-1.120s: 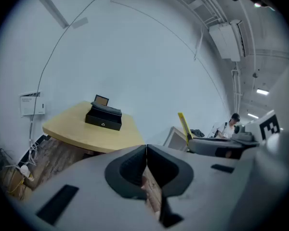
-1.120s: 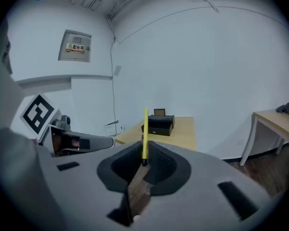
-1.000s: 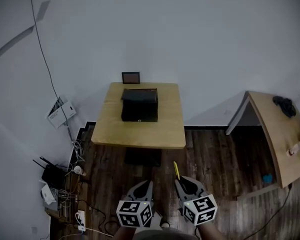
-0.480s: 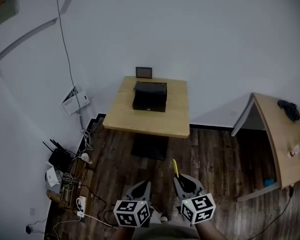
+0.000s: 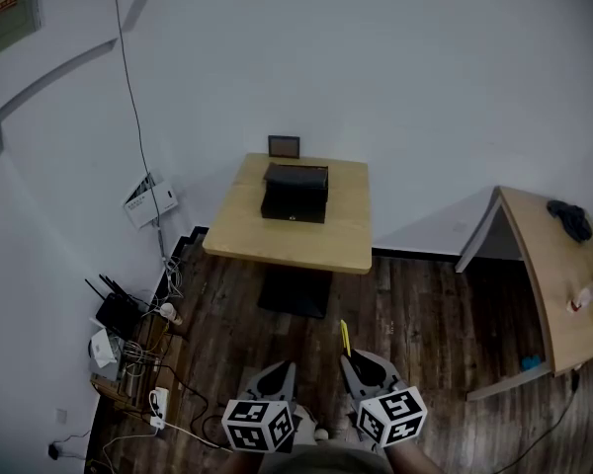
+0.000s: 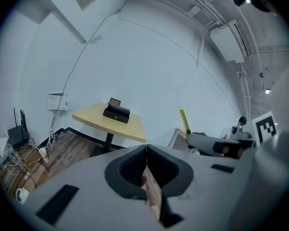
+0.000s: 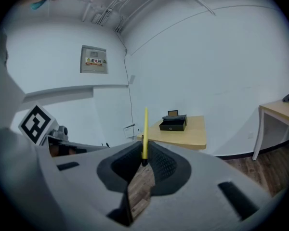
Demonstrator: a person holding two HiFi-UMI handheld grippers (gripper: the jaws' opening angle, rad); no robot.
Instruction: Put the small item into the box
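A black box (image 5: pixel 295 194) sits closed at the far end of a light wooden table (image 5: pixel 306 235), well ahead of me; it also shows in the left gripper view (image 6: pixel 116 113) and the right gripper view (image 7: pixel 173 123). My right gripper (image 5: pixel 351 359) is shut on a thin yellow stick (image 5: pixel 345 337) that points forward from its jaws (image 7: pixel 145 131). My left gripper (image 5: pixel 285 368) is shut with nothing in it (image 6: pixel 146 150). Both grippers hang low over the floor, far short of the table.
A small framed picture (image 5: pixel 284 146) leans on the wall behind the box. A second wooden table (image 5: pixel 558 275) stands at the right. Routers, cables and a power strip (image 5: pixel 128 349) lie on the floor at the left. Dark plank floor (image 5: pixel 415 324) spreads between me and the table.
The view has shifted over the last second: the table and box now sit a little farther and to the right in the head view. Both grippers keep their pose and grip.
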